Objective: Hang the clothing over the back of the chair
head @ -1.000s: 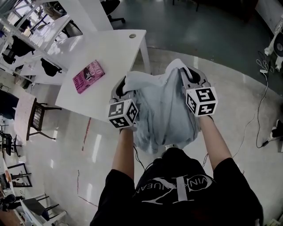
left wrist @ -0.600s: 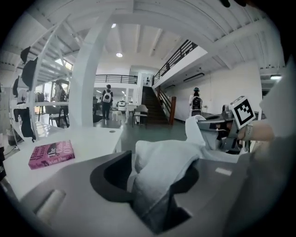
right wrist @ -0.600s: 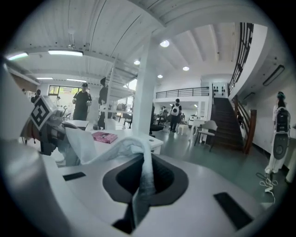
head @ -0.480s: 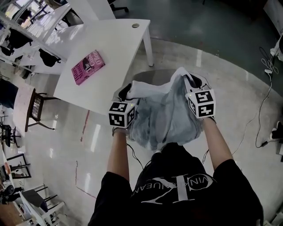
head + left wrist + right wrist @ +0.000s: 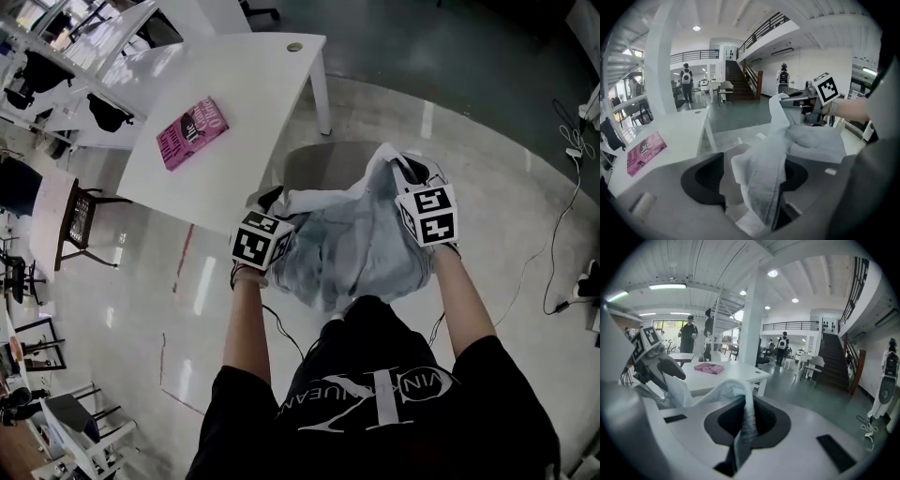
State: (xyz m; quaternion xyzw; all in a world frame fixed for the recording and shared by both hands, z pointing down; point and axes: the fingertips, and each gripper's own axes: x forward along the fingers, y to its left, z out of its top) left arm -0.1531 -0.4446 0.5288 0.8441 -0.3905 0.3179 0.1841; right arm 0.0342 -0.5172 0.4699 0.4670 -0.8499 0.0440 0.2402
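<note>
Head view: the white table (image 5: 246,89) occupies the upper left, with a pink book (image 5: 192,132) lying flat on its top. The clothing (image 5: 352,246) (a pale grey garment) hangs bunched just off the table's near right corner, in front of the person's torso, stretched between the two grippers. The left gripper (image 5: 270,202) is at the garment's end nearer the table; the right gripper (image 5: 411,171) is at the end farther from it. A grey rounded form beside the table's corner leg, partly covered by the garment's far edge, appears to be the chair (image 5: 314,167); whether the fabric rests on it cannot be settled from this angle.

Left gripper view: the jaws are opening and stand wide apart. A thick fold of the clothing runs up between them and lies against the jaw farther from the table; the jaw on the table side stands clear of the fabric, so there is no pinch. The table and book show to the left of the jaws.

Right gripper view: the jaws are closed on a narrow fold of the clothing. The fabric rises out of the pinch and trails towards the table side, where the left gripper is seen beside the table's near edge.
</note>
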